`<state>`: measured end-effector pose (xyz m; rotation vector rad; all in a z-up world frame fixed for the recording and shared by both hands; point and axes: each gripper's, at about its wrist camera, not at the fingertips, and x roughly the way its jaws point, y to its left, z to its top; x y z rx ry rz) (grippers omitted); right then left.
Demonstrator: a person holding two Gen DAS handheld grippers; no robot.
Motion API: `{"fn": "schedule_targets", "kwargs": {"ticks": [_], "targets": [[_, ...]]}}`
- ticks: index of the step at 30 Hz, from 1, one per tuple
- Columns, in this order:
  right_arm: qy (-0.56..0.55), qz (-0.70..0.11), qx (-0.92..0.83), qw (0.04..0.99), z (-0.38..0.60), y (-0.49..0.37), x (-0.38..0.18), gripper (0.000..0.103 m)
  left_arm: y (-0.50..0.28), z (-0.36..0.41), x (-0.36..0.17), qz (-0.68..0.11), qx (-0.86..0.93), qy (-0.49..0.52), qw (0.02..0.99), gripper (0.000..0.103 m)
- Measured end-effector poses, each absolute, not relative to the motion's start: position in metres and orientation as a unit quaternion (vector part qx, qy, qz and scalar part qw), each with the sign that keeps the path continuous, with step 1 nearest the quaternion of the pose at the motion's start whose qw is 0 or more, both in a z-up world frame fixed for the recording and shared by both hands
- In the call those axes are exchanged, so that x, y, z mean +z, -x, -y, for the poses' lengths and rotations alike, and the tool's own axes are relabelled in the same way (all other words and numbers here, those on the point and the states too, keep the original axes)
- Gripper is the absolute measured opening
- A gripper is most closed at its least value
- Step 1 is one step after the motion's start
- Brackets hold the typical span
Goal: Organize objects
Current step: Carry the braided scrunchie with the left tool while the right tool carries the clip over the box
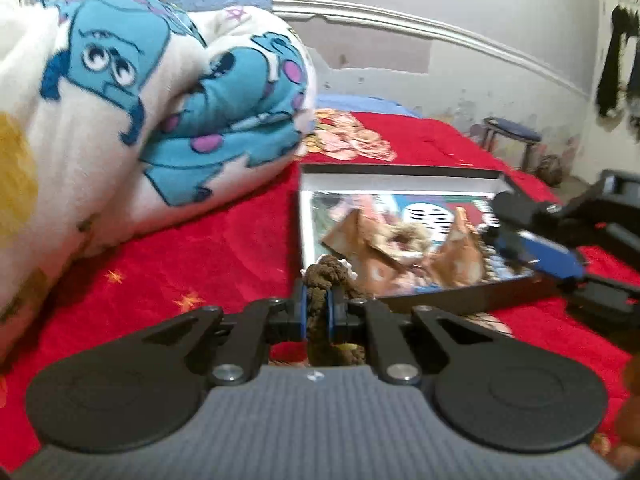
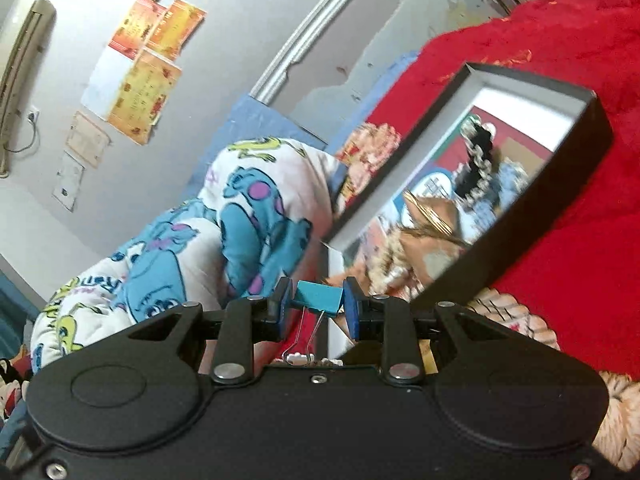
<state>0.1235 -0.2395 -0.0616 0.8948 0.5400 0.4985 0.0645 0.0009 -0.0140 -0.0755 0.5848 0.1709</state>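
My left gripper (image 1: pixel 319 312) is shut on a brown fuzzy scrunchie (image 1: pixel 325 276), held just above the red bedspread at the near edge of a shallow black box (image 1: pixel 400 170). The box holds several items on a picture-printed bottom. My right gripper (image 2: pixel 316 304) is shut on a teal binder clip (image 2: pixel 319 298), its wire handles hanging toward the camera. It is tilted, beside the box's near corner (image 2: pixel 600 120). The right gripper also shows in the left wrist view (image 1: pixel 536 248), over the box's right side.
A folded cartoon-print quilt (image 1: pixel 140 120) lies left of the box on the red bedspread (image 1: pixel 224 248). A stool (image 1: pixel 512 136) stands by the far wall. Papers (image 2: pixel 148 76) hang on the wall. A knitted item (image 2: pixel 520 320) lies near the box.
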Motion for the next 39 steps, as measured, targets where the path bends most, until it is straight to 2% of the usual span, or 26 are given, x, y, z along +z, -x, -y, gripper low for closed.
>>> {"fn": "schedule_targets", "kwargs": {"ticks": [8,15,19,22,27,34,39], "targets": [[-0.420,-0.239,0.250,0.839,0.236,-0.123,-0.050,0.026,-0.070,-0.007,-0.004,-0.297,0.098,0.027,0.950,0.012],[-0.396,-0.217,0.257,0.855,0.236,-0.130,-0.022,0.026,-0.084,-0.009,0.015,-0.279,0.046,0.087,0.955,0.012],[-0.379,-0.192,0.259,0.867,0.246,-0.143,0.002,0.026,-0.102,-0.003,0.038,-0.245,0.031,0.081,0.966,0.012],[-0.413,-0.151,0.289,0.850,0.260,-0.157,0.012,0.026,-0.124,-0.003,0.050,-0.234,0.024,0.106,0.966,0.012],[-0.404,-0.133,0.286,0.859,0.275,-0.199,0.021,0.026,-0.169,0.002,0.053,-0.215,-0.019,0.137,0.967,0.012],[-0.382,-0.188,0.258,0.868,0.279,-0.260,-0.006,0.026,-0.233,0.004,0.013,-0.278,-0.038,0.147,0.949,0.012],[-0.322,-0.258,0.200,0.889,0.258,-0.292,-0.044,0.026,-0.252,0.019,-0.001,-0.291,-0.028,0.095,0.952,0.012]]}}
